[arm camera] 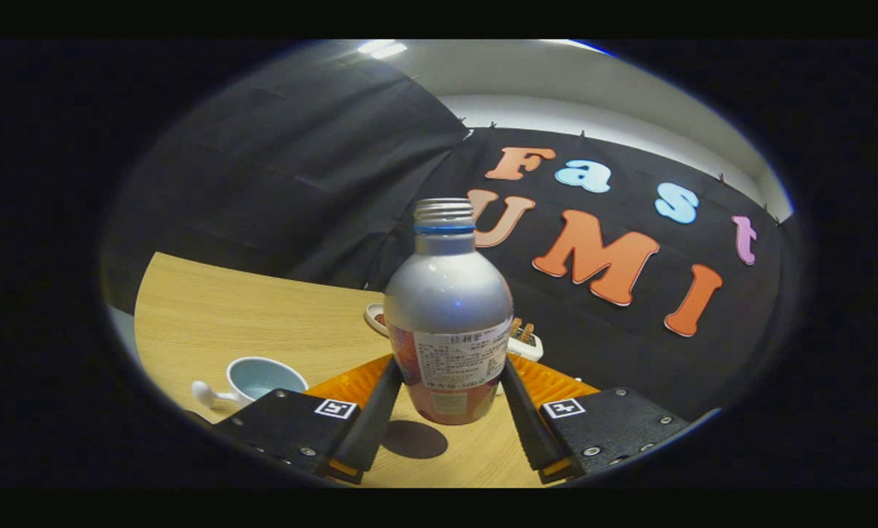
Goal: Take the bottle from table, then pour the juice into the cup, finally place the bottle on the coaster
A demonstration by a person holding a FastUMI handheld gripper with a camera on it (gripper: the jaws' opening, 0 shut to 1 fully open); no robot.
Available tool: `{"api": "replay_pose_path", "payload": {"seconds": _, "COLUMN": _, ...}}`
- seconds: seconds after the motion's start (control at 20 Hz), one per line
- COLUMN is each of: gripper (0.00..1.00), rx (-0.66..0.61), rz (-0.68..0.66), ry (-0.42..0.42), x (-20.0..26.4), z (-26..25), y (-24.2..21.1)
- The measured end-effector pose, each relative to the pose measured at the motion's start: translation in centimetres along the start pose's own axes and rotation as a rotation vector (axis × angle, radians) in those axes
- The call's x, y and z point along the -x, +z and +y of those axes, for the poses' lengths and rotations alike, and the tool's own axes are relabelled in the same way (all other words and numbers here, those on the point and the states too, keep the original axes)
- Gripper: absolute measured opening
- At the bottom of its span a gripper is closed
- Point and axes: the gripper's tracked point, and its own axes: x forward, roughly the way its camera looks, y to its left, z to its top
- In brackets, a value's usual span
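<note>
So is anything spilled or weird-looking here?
Nothing looks spilled. The one odd thing: the bottle has no cap and hangs just above the table, its shadow beneath it, held between the gripper fingers. The cup stands upright beside the left finger.

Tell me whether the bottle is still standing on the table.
Apart. In the gripper view the bottle hangs clamped between the tongs, both fingers pressed to its sides; bare table shows below its base, with its shadow lying separate underneath.
</note>
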Motion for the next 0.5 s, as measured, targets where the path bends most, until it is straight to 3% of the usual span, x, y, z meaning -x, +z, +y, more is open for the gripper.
{"api": "replay_pose_path", "payload": {"seconds": 0.2, "gripper": 0.77, "rx": -0.173, "rz": 0.062, "ry": 0.03, "x": -0.9, "z": 0.3, "y": -2.6}}
{"api": "replay_pose_path", "payload": {"seconds": 0.5, "gripper": 0.77, "rx": -0.265, "rz": 0.153, "ry": 0.033, "x": -2.0, "z": 0.8, "y": -6.9}}
